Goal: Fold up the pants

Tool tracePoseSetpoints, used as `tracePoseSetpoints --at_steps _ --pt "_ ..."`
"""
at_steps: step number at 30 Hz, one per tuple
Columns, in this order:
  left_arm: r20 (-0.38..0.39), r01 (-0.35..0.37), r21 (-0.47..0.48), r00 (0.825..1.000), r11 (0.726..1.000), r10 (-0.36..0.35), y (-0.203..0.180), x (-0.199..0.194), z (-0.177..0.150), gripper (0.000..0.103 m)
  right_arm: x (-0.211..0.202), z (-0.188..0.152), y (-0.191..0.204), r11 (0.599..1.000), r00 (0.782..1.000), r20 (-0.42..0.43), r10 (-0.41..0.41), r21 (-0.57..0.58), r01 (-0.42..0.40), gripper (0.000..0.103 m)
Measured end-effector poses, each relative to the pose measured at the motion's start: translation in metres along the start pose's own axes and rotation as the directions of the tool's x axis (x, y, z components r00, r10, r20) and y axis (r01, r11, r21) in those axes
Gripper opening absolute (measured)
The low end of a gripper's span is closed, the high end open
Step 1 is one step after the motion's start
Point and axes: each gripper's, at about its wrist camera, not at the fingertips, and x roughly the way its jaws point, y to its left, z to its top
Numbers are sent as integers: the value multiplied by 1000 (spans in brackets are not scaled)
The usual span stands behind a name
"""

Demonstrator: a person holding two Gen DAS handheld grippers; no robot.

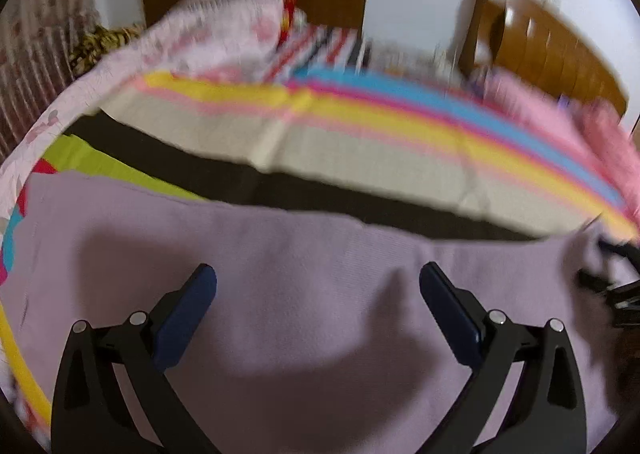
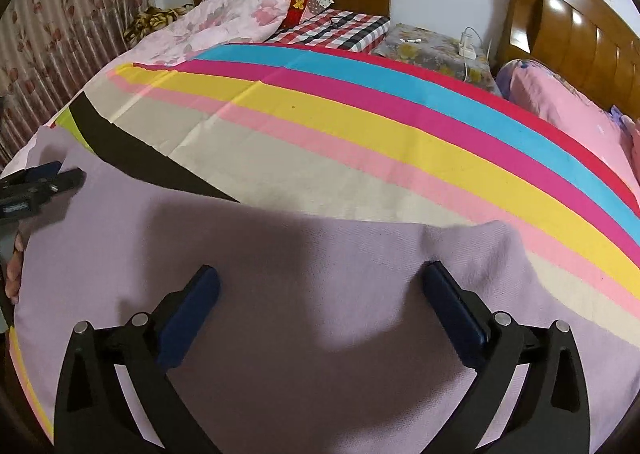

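The left claw hangs with fingers spread wide above the lilac pants, which lie flat on the striped bedsheet. View blurred.

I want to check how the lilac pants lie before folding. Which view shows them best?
The right wrist view: it is sharp, showing the lilac pants spread flat on the striped sheet, far edge and right end visible. The left wrist view shows the same cloth blurred by motion, its edges less clear.
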Motion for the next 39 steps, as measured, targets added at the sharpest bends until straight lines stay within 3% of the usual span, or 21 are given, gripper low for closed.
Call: tracePoseSetpoints --at_steps 3,5,6,7,8,11,13,14,15,16,21,24,25,27,28,30,33,36,37,38,39 --pt "175 166 -184 975 969 -134 40 -57 -19 101 -2 0 0 1000 1000 -2 -8 -9 8 99" --pt "294 228 -339 947 913 -127 84 -92 -48 101 -3 0 6 999 999 3 -45 -29 45 99" --pt "316 233 -384 942 894 -110 100 -100 -57 101 -5 0 9 997 998 9 -70 -32 70 99" --pt "318 227 -443 944 867 -85 123 -106 -70 101 -9 2 18 993 993 23 -113 -37 114 99" --pt "300 211 -483 952 850 -66 141 -108 -77 101 -15 5 32 993 993 55 -103 -51 106 99" --pt "232 136 -585 973 800 4 191 -112 -96 101 -27 17 89 986 992 126 16 -167 5 99" --pt "195 203 -608 975 768 -104 212 -98 -94 101 -26 22 130 964 988 131 78 -261 -42 99" --pt "214 270 -615 961 740 -173 219 -90 -94 101 -24 22 145 957 988 119 102 -284 -65 99" --pt "226 281 -626 958 727 -176 224 -87 -93 101 -21 22 155 953 988 109 113 -294 -76 99" --pt "216 257 -631 965 732 -152 227 -81 -90 100 -16 20 166 948 987 96 129 -304 -94 99" --pt "263 267 -588 956 763 -132 228 -71 -72 84 0 6 188 931 991 21 136 -345 -120 99" --pt "261 208 -596 964 775 -58 234 -67 -63 34 4 9 182 943 990 13 138 -306 -128 99" --pt "263 197 -600 964 776 -41 233 -68 -63 11 10 11 179 950 991 -9 135 -284 -132 99" --pt "304 197 -579 953 791 -15 232 -77 -62 9 14 9 178 953 988 -25 151 -263 -152 99" --pt "324 194 -550 946 812 -7 228 -82 -59 9 14 10 178 953 988 -27 153 -259 -155 99" --pt "313 155 -499 950 853 11 222 -83 -54 10 15 10 180 953 988 -28 150 -262 -152 99" --pt "229 149 -549 973 823 -23 238 -57 -57 13 14 10 179 953 988 -30 154 -259 -157 99" --pt "248 228 -578 964 784 -98 256 -47 -70 14 13 9 179 953 988 -30 154 -258 -157 99" --pt "253 251 -596 960 763 -118 261 -51 -73 23 13 10 179 953 988 -30 155 -258 -157 99" --pt "263 272 -607 955 747 -134 264 -55 -75 44 13 10 179 953 987 -30 155 -257 -158 99" --pt "288 306 -611 945 730 -155 264 -60 -78 57 13 10 180 953 988 -30 154 -258 -157 99"
